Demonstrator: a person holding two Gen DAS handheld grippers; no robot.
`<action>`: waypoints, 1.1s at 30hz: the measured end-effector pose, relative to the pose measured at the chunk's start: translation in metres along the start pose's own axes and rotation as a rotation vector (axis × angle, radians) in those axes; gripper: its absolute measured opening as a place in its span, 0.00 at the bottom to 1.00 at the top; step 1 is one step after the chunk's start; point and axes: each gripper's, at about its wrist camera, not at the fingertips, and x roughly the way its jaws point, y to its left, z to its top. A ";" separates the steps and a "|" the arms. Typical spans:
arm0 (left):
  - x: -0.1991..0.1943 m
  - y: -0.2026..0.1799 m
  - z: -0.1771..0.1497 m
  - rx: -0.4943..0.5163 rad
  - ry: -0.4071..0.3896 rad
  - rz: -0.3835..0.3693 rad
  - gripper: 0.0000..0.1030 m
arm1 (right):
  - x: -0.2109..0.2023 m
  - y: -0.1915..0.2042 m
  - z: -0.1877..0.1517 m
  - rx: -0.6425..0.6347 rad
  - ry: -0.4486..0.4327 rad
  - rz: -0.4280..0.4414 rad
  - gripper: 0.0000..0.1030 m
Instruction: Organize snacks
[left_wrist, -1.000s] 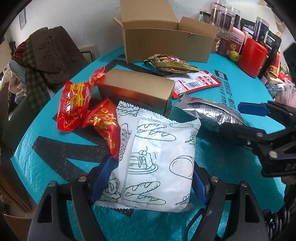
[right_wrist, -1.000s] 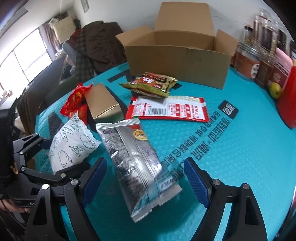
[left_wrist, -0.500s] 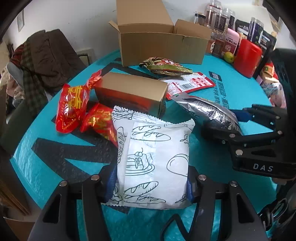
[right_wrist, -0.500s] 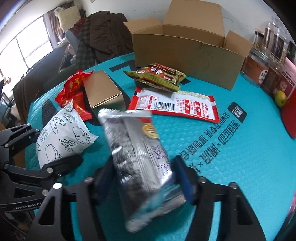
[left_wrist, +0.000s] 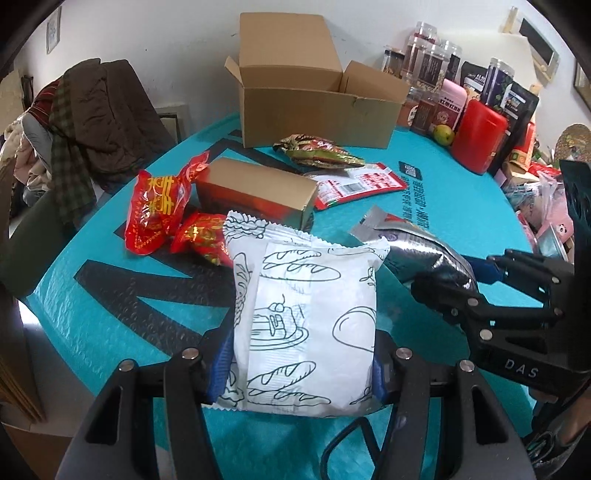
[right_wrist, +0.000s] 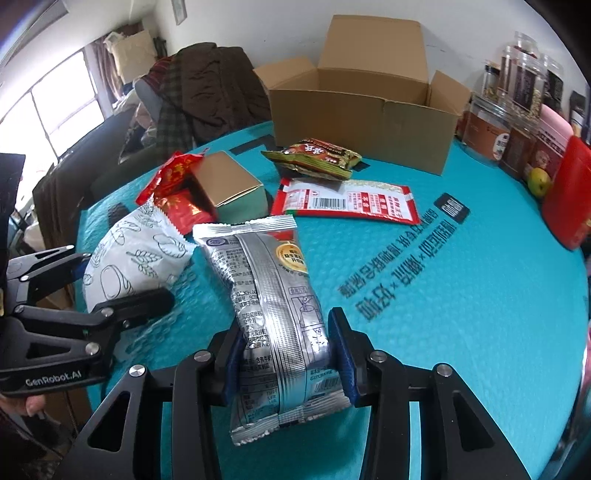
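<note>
1. The left gripper (left_wrist: 301, 363) clamps the near end of a white bread-print packet (left_wrist: 306, 317), its blue pads pressed to both sides – the packet reaches away over the teal table (left_wrist: 110, 295)
2. The right gripper (right_wrist: 284, 354) is closing on a silver foil packet (right_wrist: 273, 295), pads pressing its near end
3. Beyond them – red sweet bags (left_wrist: 159, 210), a gold carton (left_wrist: 258, 192), and at the far edge an open cardboard box (right_wrist: 365, 110)

White packet (left_wrist: 306, 325) with black bread drawings, silver packet (right_wrist: 275, 302), red packets (left_wrist: 157, 210), teal table cover (right_wrist: 461, 332).
</note>
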 end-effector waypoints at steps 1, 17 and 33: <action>-0.003 -0.001 -0.001 0.002 -0.006 0.000 0.56 | -0.003 0.000 -0.002 0.006 -0.003 0.000 0.41; -0.063 -0.013 -0.008 -0.013 -0.129 0.016 0.56 | -0.059 0.010 -0.022 0.054 -0.096 0.029 0.41; -0.097 -0.019 0.050 0.022 -0.283 0.023 0.56 | -0.105 0.008 0.024 0.016 -0.235 -0.001 0.41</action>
